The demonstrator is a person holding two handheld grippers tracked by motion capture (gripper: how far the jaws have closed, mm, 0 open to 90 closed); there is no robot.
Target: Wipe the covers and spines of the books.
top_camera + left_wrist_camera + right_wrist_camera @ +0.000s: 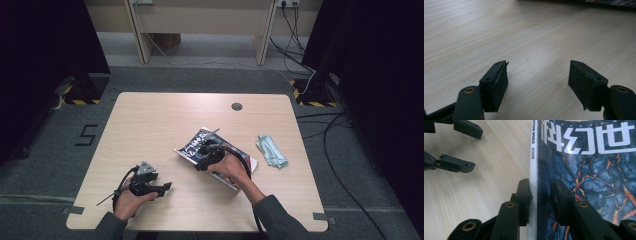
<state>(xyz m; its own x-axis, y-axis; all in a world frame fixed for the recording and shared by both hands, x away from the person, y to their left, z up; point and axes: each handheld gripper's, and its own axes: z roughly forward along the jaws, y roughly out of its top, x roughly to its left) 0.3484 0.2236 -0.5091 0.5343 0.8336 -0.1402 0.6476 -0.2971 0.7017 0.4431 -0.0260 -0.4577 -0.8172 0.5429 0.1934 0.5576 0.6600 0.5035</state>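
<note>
Right gripper (pixel 540 192) jaws straddling magazine (pixel 586 170) spine (slightly parted); left gripper (pixel 537 85) jaws released.

Dim, soft, even light; close views slightly blurred.

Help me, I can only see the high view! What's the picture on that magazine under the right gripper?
Observer: The right gripper view shows the magazine cover: dark blue cracked rock with glowing orange lines.
Operator: Cool! Is the gripper squeezing it?
Observer: No. The right gripper has its jaws apart, one over the table beside the white spine, the other over the cover.
Operator: Is the other one holding something?
Observer: No. The left gripper is open, with just bare wood between its jaws.
</note>
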